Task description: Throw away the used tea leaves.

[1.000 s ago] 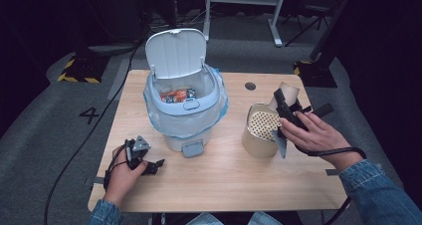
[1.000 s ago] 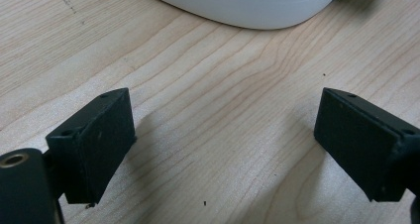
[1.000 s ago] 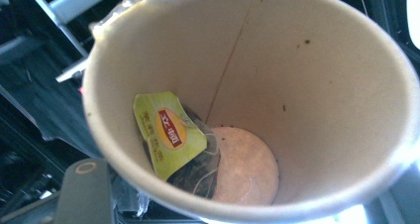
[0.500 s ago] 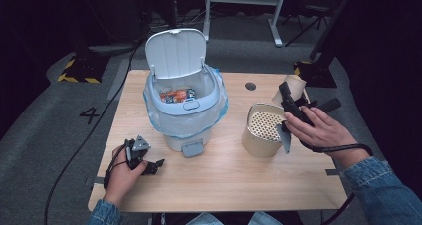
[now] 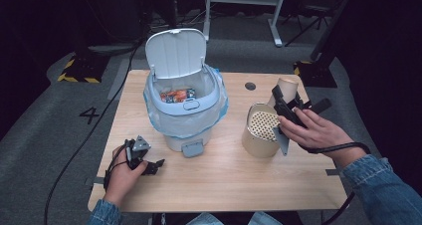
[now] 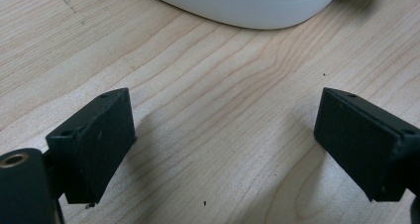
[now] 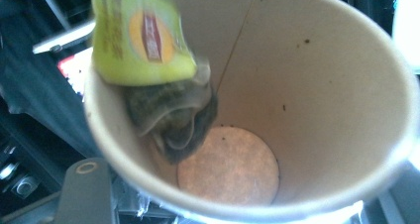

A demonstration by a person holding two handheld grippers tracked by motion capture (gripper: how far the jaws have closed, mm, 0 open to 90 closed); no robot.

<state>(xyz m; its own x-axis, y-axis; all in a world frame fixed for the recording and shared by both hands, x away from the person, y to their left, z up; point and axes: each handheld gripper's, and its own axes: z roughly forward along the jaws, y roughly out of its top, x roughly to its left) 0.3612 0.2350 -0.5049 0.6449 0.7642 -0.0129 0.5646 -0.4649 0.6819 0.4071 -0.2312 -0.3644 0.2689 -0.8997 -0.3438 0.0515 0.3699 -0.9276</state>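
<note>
My right gripper (image 5: 284,101) holds a paper cup (image 5: 286,88) tilted above the back rim of the perforated can (image 5: 261,130) on the right side of the table (image 5: 224,185), well apart from the bin (image 5: 184,113). Its jaws are clamped on the cup's wall. Looking along them, I see into the cup (image 7: 277,110): a wet teabag (image 7: 171,115) clings to the inner wall near the rim, its yellow-green tag (image 7: 138,35) hanging over the edge, and the cup's bottom is bare. My left gripper (image 5: 142,158) rests low on the table near the front left, just beside the bin's base (image 6: 237,6), its jaws (image 6: 223,140) spread wide over bare wood with nothing between them. The bin's lid (image 5: 176,53) stands open, wrappers (image 5: 176,95) inside.
</note>
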